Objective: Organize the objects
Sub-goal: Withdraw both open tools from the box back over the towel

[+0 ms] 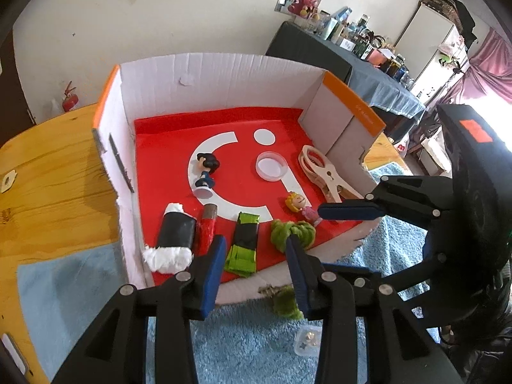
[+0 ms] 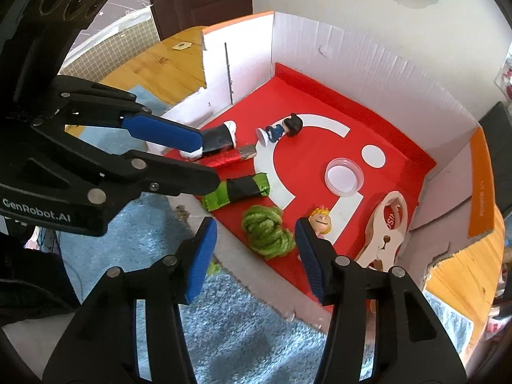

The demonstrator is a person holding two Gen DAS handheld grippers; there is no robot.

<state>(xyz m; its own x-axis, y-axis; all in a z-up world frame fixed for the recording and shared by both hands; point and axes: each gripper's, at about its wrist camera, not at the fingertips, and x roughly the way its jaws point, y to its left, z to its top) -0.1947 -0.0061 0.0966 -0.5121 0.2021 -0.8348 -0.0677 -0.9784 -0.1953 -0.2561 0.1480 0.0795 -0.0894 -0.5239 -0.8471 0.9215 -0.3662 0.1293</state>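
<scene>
Right wrist view: the right gripper hangs spread and empty above the green yarn, which lies on the box's red floor near its front edge. The left gripper is also spread and empty, over the green wrapper. To grasp the yarn well, I would lower the 2 fingers astride it, clear of the blonde doll just to its right, then close gently on the soft bundle.

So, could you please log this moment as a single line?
left tool: open, empty | right tool: open, empty, above green yarn | box: toys, clip, lid inside
</scene>
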